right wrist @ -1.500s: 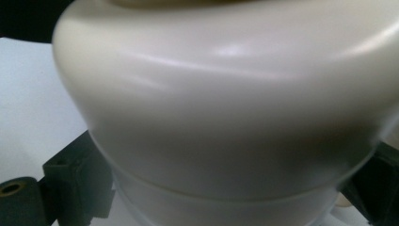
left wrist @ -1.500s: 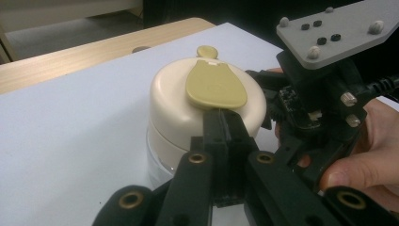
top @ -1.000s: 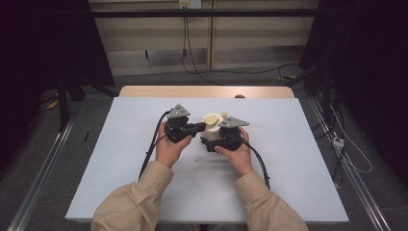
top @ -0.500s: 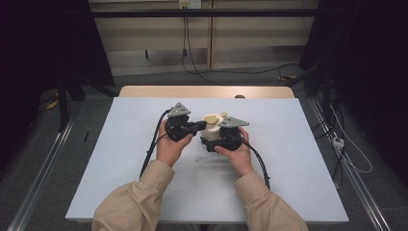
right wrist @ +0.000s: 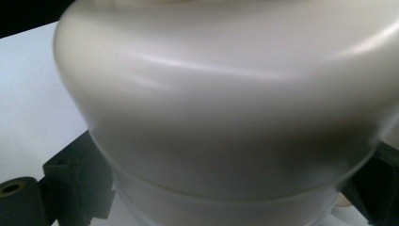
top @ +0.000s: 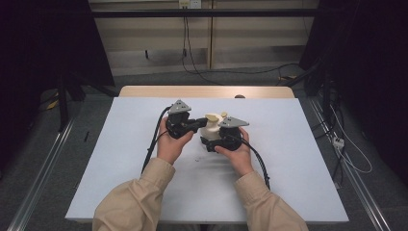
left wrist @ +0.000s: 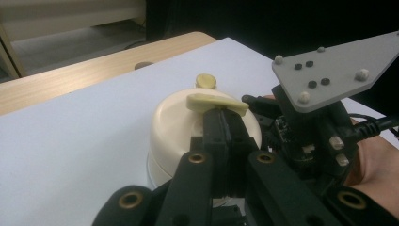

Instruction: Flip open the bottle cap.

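A cream round jar (top: 210,124) stands on the white table (top: 288,168) between the person's two hands. Its domed lid (left wrist: 174,120) carries a flat yellowish tab (left wrist: 214,101). My left gripper (left wrist: 225,114) comes in from the left (top: 198,124) and is shut on that tab. My right gripper (top: 212,138) reaches the jar from the near right. In the right gripper view the jar's body (right wrist: 226,94) sits tight between its black fingers (right wrist: 70,181). A small round yellowish piece (left wrist: 206,81) lies on the table just behind the jar.
A wooden strip (top: 207,91) runs along the table's far edge, with a small dark knob (top: 239,96) on it. Black cables (top: 153,144) trail from both grippers toward the near edge. Metal rails (top: 43,173) and floor cables flank the table.
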Action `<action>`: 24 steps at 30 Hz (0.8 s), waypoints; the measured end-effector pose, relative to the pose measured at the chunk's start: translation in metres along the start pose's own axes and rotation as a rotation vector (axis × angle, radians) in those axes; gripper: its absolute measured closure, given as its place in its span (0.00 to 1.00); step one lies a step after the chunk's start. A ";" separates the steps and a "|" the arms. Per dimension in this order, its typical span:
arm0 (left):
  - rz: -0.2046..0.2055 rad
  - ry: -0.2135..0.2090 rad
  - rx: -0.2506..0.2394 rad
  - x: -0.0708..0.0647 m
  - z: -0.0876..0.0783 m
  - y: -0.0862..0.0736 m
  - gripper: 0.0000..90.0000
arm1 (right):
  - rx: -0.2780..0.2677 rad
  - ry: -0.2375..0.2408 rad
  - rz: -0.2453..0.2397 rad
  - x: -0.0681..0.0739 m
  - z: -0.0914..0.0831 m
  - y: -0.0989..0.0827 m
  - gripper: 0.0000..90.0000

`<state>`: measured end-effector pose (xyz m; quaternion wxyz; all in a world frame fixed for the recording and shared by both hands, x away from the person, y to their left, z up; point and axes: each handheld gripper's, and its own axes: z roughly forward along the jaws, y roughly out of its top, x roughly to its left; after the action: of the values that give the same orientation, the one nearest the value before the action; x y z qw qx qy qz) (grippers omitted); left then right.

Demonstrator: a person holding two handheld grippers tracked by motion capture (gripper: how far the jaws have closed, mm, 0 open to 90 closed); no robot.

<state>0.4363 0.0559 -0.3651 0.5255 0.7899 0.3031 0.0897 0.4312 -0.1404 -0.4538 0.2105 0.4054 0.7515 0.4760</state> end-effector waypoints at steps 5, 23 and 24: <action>0.003 -0.001 -0.008 -0.001 0.001 0.003 1.00 | -0.001 -0.001 -0.003 0.000 0.000 0.000 0.04; 0.004 0.007 -0.009 -0.002 0.005 0.010 1.00 | 0.001 -0.002 0.001 0.000 0.000 0.000 0.04; 0.004 0.007 -0.008 -0.002 0.005 0.010 1.00 | 0.001 -0.003 -0.001 0.000 0.000 0.000 0.04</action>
<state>0.4410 0.0481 -0.3580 0.5275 0.7880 0.3031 0.0945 0.4310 -0.1401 -0.4536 0.2114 0.4059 0.7516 0.4751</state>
